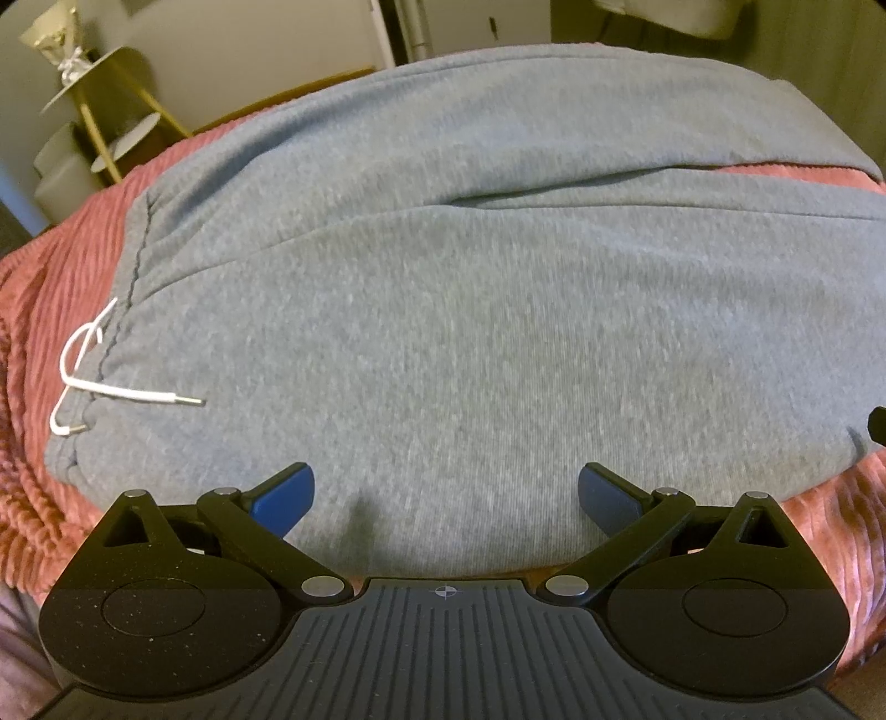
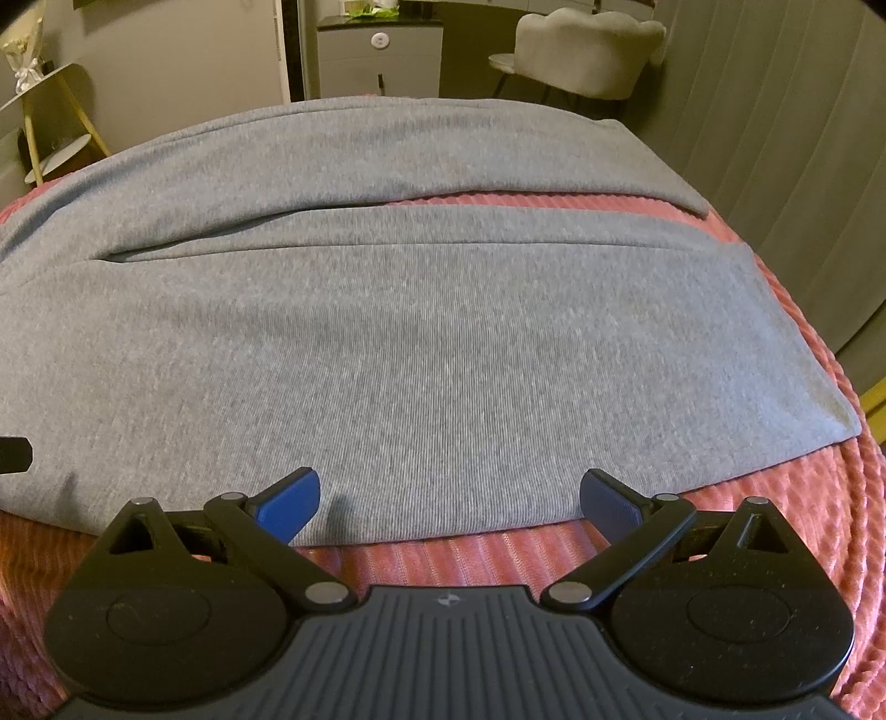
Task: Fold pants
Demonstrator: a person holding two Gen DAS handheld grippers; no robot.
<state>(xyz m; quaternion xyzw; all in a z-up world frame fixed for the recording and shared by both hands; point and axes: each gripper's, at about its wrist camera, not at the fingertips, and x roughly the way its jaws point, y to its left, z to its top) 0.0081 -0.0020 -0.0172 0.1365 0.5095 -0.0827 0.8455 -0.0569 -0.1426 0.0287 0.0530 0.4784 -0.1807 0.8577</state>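
Grey sweatpants (image 1: 443, 310) lie flat on a pink ribbed bedspread (image 1: 50, 343), waistband to the left with a white drawstring (image 1: 94, 365). The two legs run to the right with a slit between them. My left gripper (image 1: 446, 495) is open, its blue pads over the near edge of the pants close to the waist. In the right wrist view the pant legs (image 2: 421, 332) stretch across, with the cuffs at the right. My right gripper (image 2: 449, 501) is open at the near edge of the closer leg, holding nothing.
The bedspread (image 2: 775, 526) falls away at the right and near sides. A gold side table (image 1: 105, 94) stands at the back left. A grey cabinet (image 2: 379, 55) and a padded chair (image 2: 587, 50) stand behind the bed. A dark curtain (image 2: 803, 166) hangs at the right.
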